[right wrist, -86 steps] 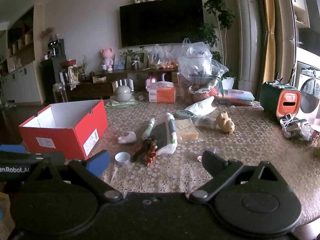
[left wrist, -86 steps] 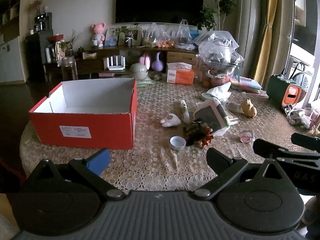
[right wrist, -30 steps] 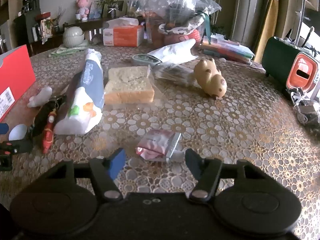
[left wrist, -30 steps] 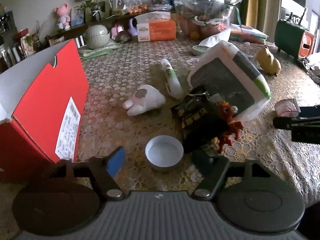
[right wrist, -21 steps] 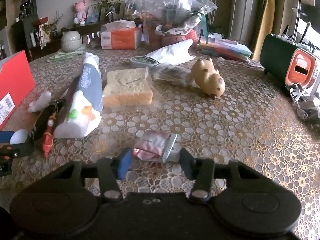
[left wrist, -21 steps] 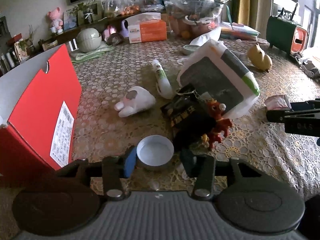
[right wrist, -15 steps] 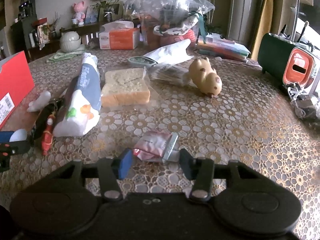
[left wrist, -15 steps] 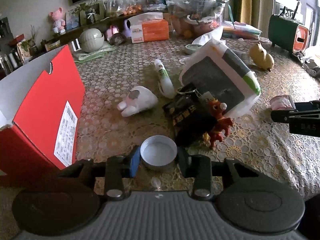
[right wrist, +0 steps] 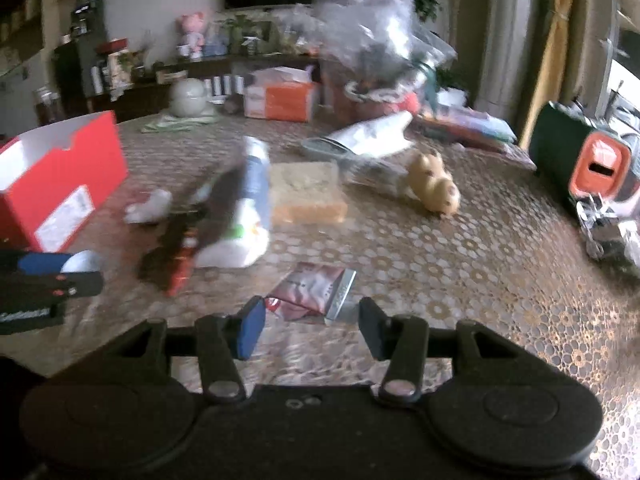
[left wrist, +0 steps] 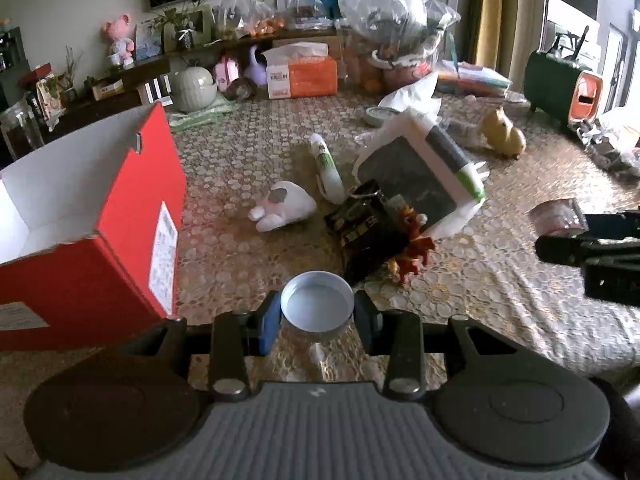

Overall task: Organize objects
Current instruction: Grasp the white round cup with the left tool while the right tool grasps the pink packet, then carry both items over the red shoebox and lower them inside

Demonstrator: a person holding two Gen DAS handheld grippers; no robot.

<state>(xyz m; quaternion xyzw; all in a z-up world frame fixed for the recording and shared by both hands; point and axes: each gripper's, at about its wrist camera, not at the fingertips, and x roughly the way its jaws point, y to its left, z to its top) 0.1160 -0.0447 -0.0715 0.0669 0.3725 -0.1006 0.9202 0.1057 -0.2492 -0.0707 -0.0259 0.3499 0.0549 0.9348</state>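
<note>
Left wrist view: the left gripper pinches a round, shallow white plastic cap, just right of the open red cardboard box.

Right wrist view, blurred: the right gripper is spread around a crinkled pink foil sachet on the lace tablecloth, well right of the box.

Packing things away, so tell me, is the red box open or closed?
Open. The red box has no lid on top, and its white inner walls show; its floor is hidden, so contents cannot be told.
</note>
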